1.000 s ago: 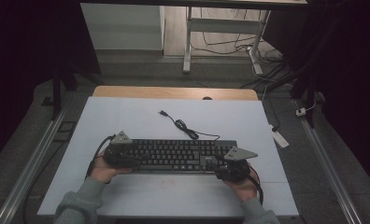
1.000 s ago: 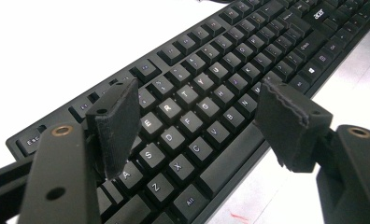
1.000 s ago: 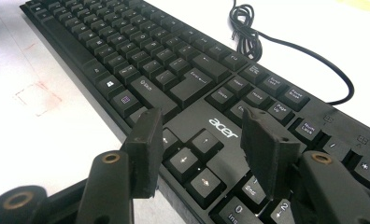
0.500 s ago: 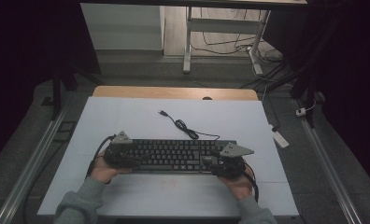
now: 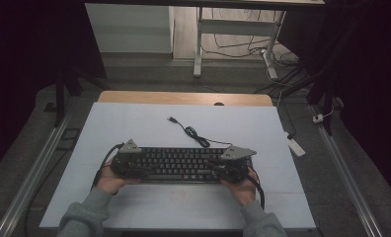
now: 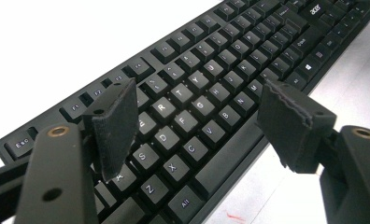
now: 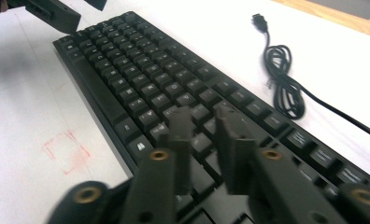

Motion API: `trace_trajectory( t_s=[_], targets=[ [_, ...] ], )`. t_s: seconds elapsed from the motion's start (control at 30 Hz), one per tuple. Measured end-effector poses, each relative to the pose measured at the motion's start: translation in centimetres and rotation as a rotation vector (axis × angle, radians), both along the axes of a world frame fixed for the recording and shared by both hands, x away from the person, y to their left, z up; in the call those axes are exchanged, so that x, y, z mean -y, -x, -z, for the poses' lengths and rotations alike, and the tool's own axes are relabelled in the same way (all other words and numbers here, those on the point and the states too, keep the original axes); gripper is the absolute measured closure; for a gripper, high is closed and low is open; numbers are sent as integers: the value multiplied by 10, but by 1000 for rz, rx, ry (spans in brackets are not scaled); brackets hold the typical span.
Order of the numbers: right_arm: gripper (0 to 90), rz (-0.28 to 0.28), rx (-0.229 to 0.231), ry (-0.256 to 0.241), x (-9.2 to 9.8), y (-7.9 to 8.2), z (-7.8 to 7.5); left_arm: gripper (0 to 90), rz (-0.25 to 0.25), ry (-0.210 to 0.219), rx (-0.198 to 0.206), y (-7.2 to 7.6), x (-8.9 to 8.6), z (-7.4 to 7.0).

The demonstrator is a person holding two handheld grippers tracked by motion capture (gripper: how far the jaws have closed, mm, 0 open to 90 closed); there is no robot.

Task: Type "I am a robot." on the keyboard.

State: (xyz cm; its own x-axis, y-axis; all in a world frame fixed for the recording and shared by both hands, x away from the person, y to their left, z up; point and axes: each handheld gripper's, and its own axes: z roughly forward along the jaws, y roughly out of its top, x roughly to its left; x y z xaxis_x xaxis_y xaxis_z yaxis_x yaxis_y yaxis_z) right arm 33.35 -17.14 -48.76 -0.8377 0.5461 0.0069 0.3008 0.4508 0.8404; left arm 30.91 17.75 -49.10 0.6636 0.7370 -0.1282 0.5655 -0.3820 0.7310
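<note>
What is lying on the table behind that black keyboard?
Behind the keyboard its own black cable lies in a loose coil on the white table, ending in a plug. Where the cable joins the keyboard is hidden behind the right gripper.

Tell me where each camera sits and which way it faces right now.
High view: above the person's side, looking forward and down at the table; both hands and forearms show.
Left gripper view: on the left gripper, jaws apart over the keyboard.
Right gripper view: on the right gripper, jaws nearly together.
All share the keyboard.
</note>
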Motion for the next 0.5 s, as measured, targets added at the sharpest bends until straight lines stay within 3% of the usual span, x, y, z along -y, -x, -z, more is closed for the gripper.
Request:
trace_trajectory(
  t_s=[0.1,0.5],
  targets=[
    [890,-14,-8,3,-7,-3,0,295,2,-2,-2,0,1,1],
    [895,-31,-55,38,-41,-17,4,293,6,-11,-3,0,2,2]
  ],
)
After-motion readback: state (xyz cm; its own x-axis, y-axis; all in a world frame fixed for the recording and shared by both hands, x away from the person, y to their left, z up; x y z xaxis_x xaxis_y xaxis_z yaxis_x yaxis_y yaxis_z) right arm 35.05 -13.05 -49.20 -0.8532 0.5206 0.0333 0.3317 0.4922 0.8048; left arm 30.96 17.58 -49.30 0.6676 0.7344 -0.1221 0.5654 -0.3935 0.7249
